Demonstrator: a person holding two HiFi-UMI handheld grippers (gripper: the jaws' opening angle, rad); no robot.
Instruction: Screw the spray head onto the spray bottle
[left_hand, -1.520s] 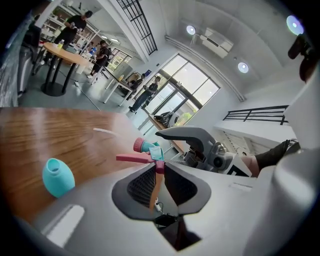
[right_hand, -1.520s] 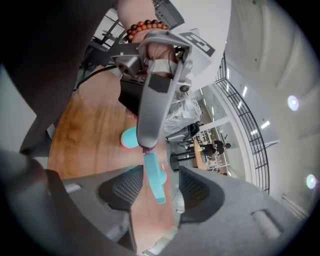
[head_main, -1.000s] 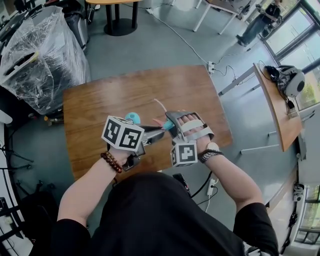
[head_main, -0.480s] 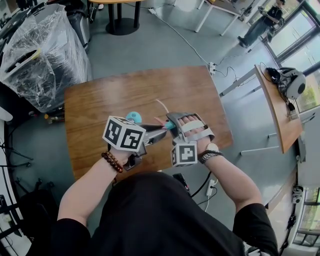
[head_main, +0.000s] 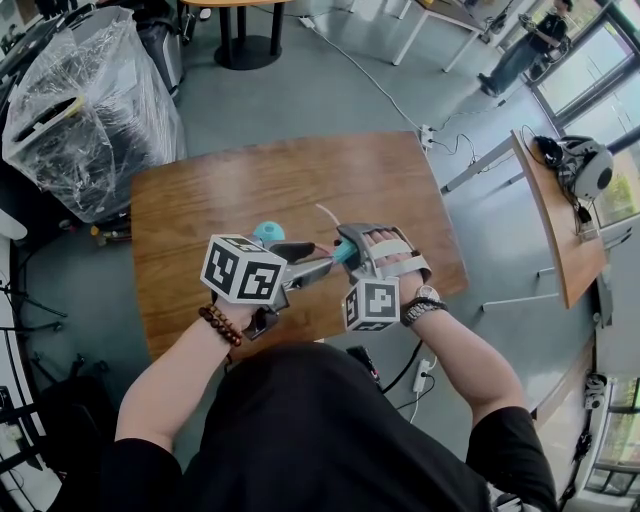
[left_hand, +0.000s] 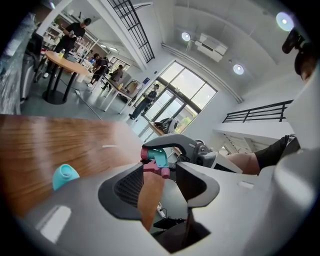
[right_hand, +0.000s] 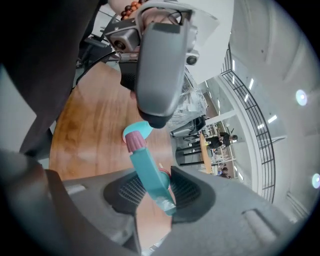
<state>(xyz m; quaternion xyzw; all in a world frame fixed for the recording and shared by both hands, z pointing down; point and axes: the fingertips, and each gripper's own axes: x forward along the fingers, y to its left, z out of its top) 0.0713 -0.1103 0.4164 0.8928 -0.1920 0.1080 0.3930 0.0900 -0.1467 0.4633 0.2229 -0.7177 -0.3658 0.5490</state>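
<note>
Setting: open hall, grey floor, glazed frontage; brown wood-grain tabletop (head_main: 200, 210), matt, rounded corners, and a plastic-wrapped bundle (head_main: 80, 100) on the floor beyond it. Item: spray head (right_hand: 147, 170), moulded plastic, smooth teal body, ribbed pink nozzle cap, pink trigger; held in the air over the near part of the tabletop, between the two grippers. Right gripper (right_hand: 155, 195): clenched on the teal body, its ridged dark pads pressing both sides. Left gripper (left_hand: 159, 180): released, its jaws just opened; the pink trigger end sits at their mouth and neither pad touches it. Small rounded teal object (head_main: 266, 232): glossy, standing on the tabletop just beyond the left gripper, probably the spray bottle, though its neck cannot be made out. Step, as judged: regrip of the head, threading not yet begun. Next move calls for securing the bottle, aligning collar over neck, then turning.
</note>
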